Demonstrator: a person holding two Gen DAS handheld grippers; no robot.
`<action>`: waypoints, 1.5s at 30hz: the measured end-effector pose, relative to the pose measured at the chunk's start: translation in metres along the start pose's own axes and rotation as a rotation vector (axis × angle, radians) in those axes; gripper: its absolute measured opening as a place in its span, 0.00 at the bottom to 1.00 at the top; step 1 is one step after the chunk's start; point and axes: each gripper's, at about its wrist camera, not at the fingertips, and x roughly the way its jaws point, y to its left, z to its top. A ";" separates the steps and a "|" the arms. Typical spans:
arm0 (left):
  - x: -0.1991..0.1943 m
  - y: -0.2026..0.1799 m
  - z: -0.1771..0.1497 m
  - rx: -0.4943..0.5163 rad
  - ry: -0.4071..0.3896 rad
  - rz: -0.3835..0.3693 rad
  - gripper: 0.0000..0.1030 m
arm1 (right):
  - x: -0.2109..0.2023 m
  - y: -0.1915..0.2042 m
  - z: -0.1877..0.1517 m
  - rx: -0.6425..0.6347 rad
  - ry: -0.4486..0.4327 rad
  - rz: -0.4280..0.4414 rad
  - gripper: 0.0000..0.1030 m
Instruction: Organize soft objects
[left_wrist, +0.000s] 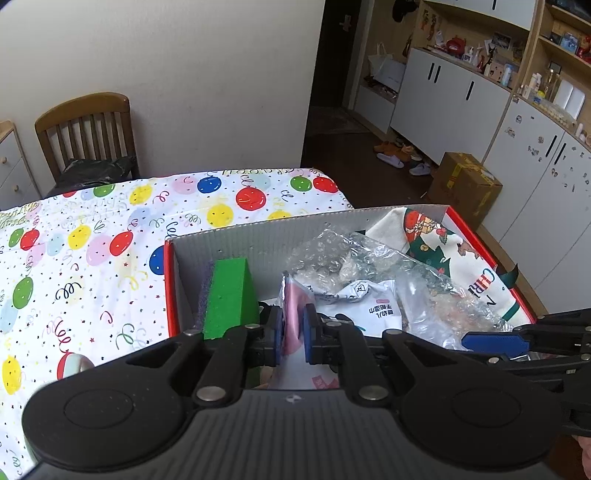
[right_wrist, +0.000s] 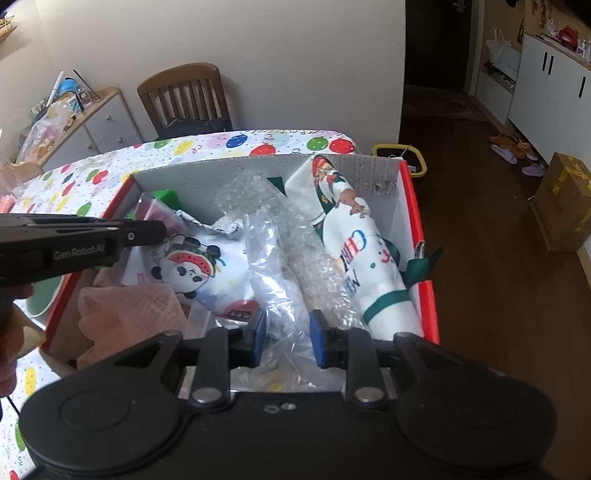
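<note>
A red box with grey inner walls (left_wrist: 236, 240) (right_wrist: 388, 173) stands on the table and holds soft things. In it are a green sponge (left_wrist: 231, 299), a panda-print wipes pack (right_wrist: 195, 269), bubble wrap (left_wrist: 332, 254) (right_wrist: 306, 266), a clear plastic bag (right_wrist: 273, 291), a rolled Christmas cloth (left_wrist: 436, 251) (right_wrist: 369, 254) and a pink cloth (right_wrist: 129, 306). My left gripper (left_wrist: 293, 334) is shut on the wipes pack's pink edge (left_wrist: 293, 317). My right gripper (right_wrist: 287, 338) has its jaws a little apart, closed around the clear plastic bag.
The table wears a balloon-print cloth (left_wrist: 92, 236). A wooden chair (left_wrist: 88, 133) stands behind it by the wall. A cardboard box (left_wrist: 465, 184) and slippers (left_wrist: 391, 160) lie on the dark floor to the right. White cabinets (left_wrist: 450, 107) line the far wall.
</note>
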 end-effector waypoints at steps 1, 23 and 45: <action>-0.001 0.000 0.000 0.001 0.000 -0.002 0.11 | -0.001 0.000 0.000 -0.001 -0.002 0.007 0.33; -0.074 0.022 -0.013 -0.001 -0.098 -0.058 0.58 | -0.073 0.028 -0.005 0.006 -0.167 0.018 0.72; -0.188 0.030 -0.050 0.102 -0.238 -0.104 0.98 | -0.160 0.076 -0.051 0.064 -0.400 0.000 1.00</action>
